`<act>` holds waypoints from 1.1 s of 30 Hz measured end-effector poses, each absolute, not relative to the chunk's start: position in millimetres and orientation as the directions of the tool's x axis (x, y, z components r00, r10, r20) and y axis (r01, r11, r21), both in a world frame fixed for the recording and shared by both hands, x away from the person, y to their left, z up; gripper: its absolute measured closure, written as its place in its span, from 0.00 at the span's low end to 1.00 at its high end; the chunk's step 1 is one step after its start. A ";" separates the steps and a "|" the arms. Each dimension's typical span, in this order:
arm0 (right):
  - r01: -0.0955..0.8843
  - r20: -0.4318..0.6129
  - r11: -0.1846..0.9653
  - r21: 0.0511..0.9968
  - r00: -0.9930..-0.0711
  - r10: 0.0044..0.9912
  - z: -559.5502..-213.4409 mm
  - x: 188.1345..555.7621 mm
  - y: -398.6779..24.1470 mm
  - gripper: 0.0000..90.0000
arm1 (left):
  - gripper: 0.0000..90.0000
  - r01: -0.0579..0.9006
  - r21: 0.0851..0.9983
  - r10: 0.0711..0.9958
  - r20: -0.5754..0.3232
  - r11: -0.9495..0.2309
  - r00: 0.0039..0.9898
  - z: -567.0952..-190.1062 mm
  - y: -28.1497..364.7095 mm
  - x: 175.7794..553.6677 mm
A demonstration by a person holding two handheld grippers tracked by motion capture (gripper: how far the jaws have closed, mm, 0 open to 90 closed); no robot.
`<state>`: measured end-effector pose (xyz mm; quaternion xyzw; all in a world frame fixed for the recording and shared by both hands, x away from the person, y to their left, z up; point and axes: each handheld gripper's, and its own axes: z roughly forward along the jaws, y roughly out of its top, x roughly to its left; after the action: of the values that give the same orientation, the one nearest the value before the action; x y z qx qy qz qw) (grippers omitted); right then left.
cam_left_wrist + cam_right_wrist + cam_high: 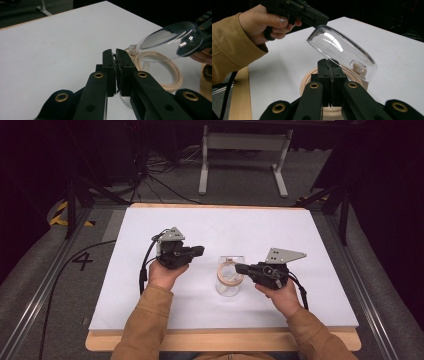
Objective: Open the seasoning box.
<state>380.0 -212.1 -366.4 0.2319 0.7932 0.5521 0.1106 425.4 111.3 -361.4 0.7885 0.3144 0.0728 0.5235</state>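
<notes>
The clear glass jar with a beige ring collar (229, 276) stands near the white surface (150, 305) centre, lid tilted open, between the clenched left claw (199, 251) and right claw (239, 268) — whose grip its jaws hide.

A glossy clear plastic lid (342, 51) tilts over a matt beige ring (172, 75), on a smooth white sheet (225, 227) edged by bare wood (220, 341).
</notes>
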 end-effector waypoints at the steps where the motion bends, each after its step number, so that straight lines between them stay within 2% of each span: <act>1: 0.242 0.081 0.278 0.930 -0.870 0.487 -365.2 382.1 -212.1 0.99 | 0.96 0.420 0.871 0.578 -0.211 -0.254 0.788 -361.7 114.2 424.8; 13: 0.262 0.111 0.243 0.934 -0.859 0.500 -361.8 401.9 -216.5 0.99 | 0.95 0.445 0.863 0.615 -0.221 -0.238 0.757 -366.8 134.4 417.8; 33: 0.323 0.148 0.210 0.923 -0.800 0.582 -375.9 417.5 -221.9 0.97 | 0.94 0.469 0.848 0.611 -0.238 -0.249 0.755 -371.3 133.9 418.8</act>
<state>417.5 -221.9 -375.9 0.2940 0.7690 0.5555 0.1165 418.8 133.9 -371.3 0.7871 0.3429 0.0701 0.5079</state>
